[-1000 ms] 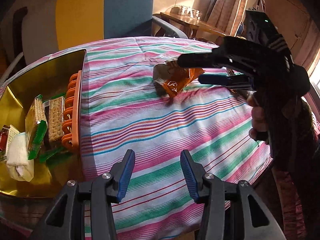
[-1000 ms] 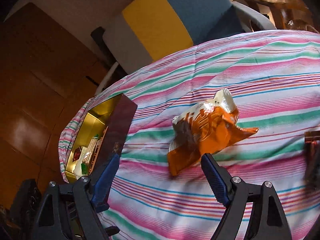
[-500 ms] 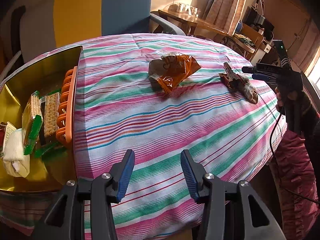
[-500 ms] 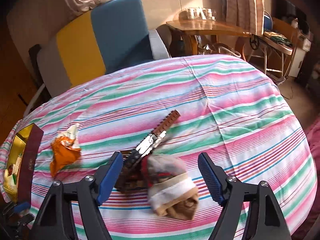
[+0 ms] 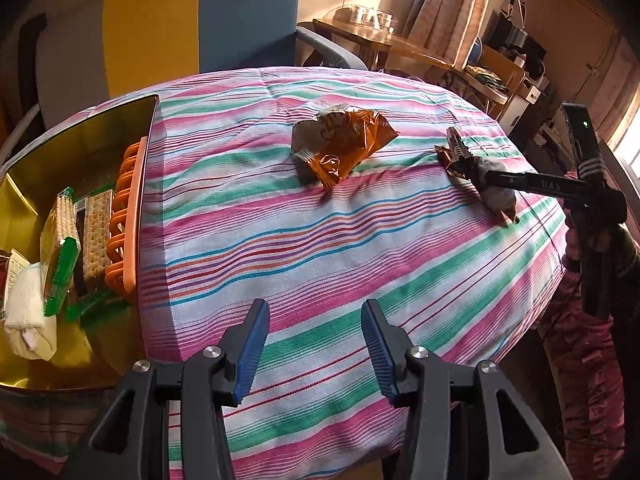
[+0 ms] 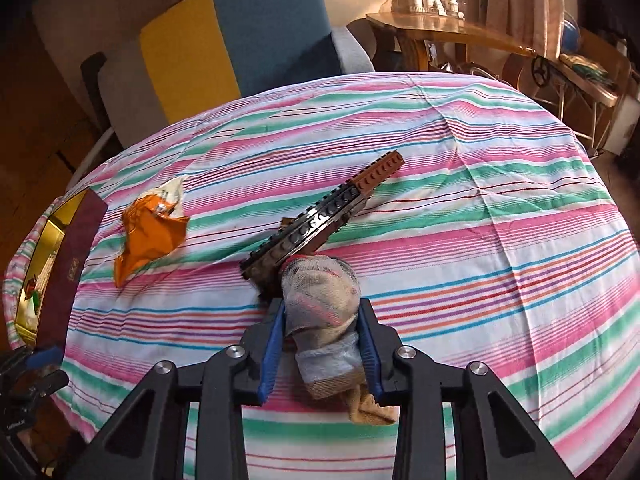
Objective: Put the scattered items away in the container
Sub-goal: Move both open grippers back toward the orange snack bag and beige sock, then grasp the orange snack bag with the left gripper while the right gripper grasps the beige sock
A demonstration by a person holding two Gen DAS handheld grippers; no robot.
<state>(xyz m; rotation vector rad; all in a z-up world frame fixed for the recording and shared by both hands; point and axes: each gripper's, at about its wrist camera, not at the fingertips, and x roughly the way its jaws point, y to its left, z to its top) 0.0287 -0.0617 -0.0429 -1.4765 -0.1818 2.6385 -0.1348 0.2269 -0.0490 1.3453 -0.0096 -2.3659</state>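
My right gripper [image 6: 322, 312] is shut on a rolled sock [image 6: 320, 300] that lies on the striped tablecloth, touching a brown and black brick bar [image 6: 328, 208]. In the left wrist view the right gripper [image 5: 496, 178] sits over the sock [image 5: 500, 200] near the table's right edge. An orange snack bag [image 5: 344, 144] lies mid-table; it also shows in the right wrist view [image 6: 150, 236]. The gold container [image 5: 76, 148] at the left holds cracker packs [image 5: 96, 216], a white sock [image 5: 28, 316] and an orange clip [image 5: 128, 216]. My left gripper [image 5: 314, 344] is open and empty above the near table edge.
A round table with a striped cloth [image 5: 320, 240] bears everything. A blue and yellow armchair [image 5: 200, 16] stands behind it. A wooden side table [image 6: 448, 32] and cluttered shelves stand at the back right. The container's dark red wall [image 6: 72, 256] shows at the left.
My right gripper moved away from the orange bag to the table's right side, then closed around the rolled sock. My left gripper stayed open in place.
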